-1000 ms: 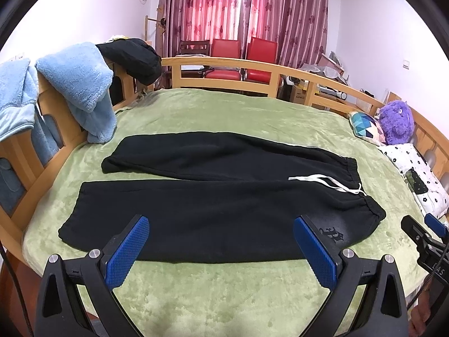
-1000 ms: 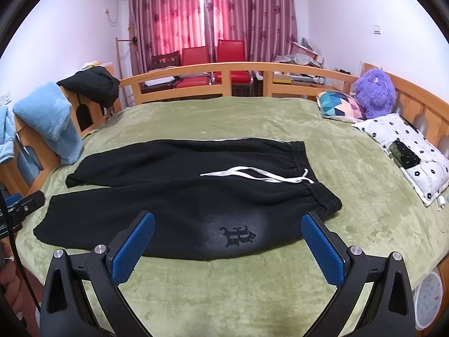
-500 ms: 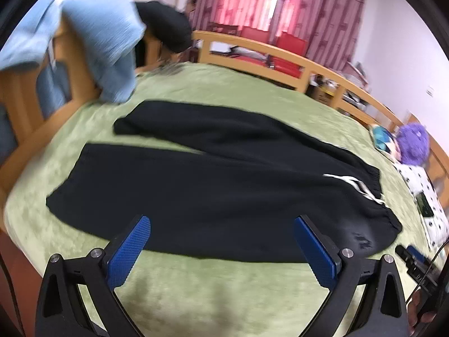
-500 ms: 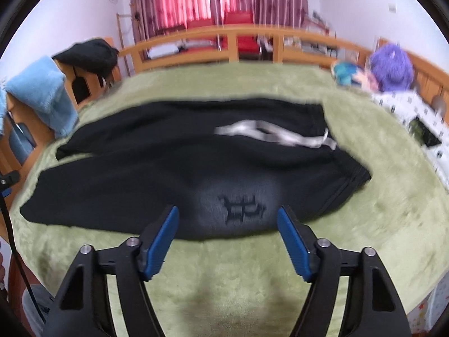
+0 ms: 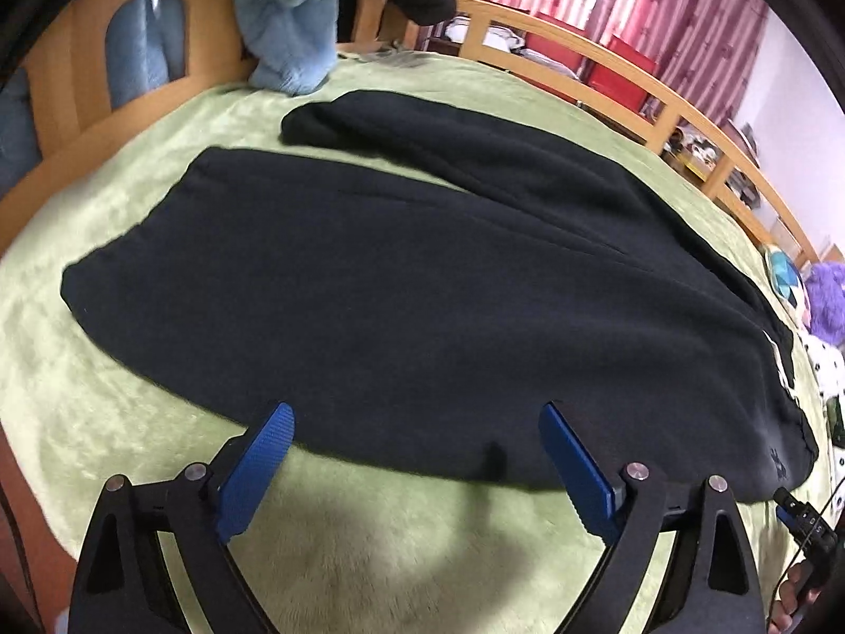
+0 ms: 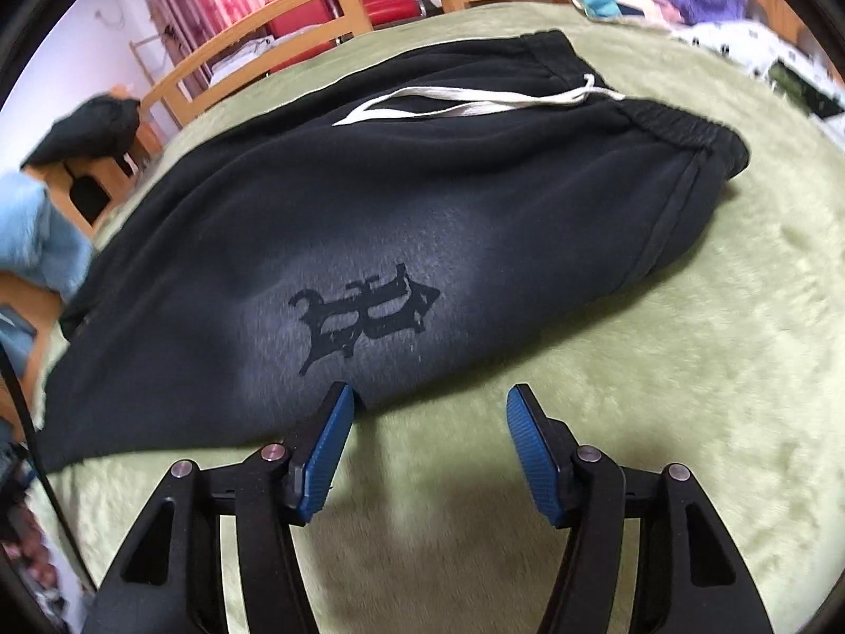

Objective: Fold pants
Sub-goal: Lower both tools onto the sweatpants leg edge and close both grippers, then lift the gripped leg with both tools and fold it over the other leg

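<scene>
Black pants (image 5: pixel 422 285) lie flat across the green bed (image 5: pixel 369 555), now filling both views: you've dropped both grippers to their near edge. Left gripper (image 5: pixel 417 454) and right gripper (image 6: pixel 428 422) are closing, fingers spread, pinching nothing yet.

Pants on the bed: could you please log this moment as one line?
pants: flat, unfolded | left gripper: jaws closing, at near edge, no grip | right gripper: jaws closing, no grip
</scene>
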The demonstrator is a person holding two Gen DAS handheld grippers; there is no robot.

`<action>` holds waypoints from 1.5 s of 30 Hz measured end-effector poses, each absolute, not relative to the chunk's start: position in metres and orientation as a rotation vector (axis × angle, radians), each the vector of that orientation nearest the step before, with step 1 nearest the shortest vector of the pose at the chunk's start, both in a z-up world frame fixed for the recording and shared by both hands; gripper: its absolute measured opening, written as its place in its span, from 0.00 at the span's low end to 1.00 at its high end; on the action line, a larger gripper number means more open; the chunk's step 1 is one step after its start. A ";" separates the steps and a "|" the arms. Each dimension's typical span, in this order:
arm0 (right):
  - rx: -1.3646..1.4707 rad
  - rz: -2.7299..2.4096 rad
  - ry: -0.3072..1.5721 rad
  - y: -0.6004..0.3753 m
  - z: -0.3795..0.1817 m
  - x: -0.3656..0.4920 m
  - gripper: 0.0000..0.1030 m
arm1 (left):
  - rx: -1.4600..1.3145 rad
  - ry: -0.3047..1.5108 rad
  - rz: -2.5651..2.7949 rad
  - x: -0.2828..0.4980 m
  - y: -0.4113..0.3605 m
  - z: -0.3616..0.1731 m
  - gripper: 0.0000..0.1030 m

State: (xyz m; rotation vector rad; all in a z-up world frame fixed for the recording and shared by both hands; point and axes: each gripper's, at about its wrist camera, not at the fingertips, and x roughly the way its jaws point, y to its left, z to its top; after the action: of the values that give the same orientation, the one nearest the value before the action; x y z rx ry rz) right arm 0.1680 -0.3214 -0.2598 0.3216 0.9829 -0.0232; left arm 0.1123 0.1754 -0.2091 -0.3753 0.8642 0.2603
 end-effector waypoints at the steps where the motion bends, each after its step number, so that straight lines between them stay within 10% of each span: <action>1: 0.336 -0.021 0.977 -0.322 -0.261 0.171 0.60 | -0.387 0.868 0.264 0.114 0.177 -0.213 0.90; 23: 0.369 -0.036 0.956 -0.314 -0.265 0.223 0.87 | -0.592 0.835 0.375 0.109 0.223 -0.243 0.79; 28: 0.332 -0.095 0.920 -0.320 -0.267 0.224 0.58 | -0.608 0.816 0.396 0.122 0.225 -0.245 0.79; 33: 0.330 -0.074 0.893 -0.324 -0.265 0.220 0.23 | -0.598 0.798 0.400 0.127 0.230 -0.240 0.23; 45: 0.340 -0.065 0.801 -0.333 -0.229 0.161 0.10 | -0.620 0.710 0.286 0.086 0.241 -0.202 0.13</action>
State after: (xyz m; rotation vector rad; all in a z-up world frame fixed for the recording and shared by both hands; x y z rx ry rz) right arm 0.1611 -0.3326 -0.2289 0.3398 0.8014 -0.0653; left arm 0.0857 0.2414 -0.2017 -0.6204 0.7104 0.2863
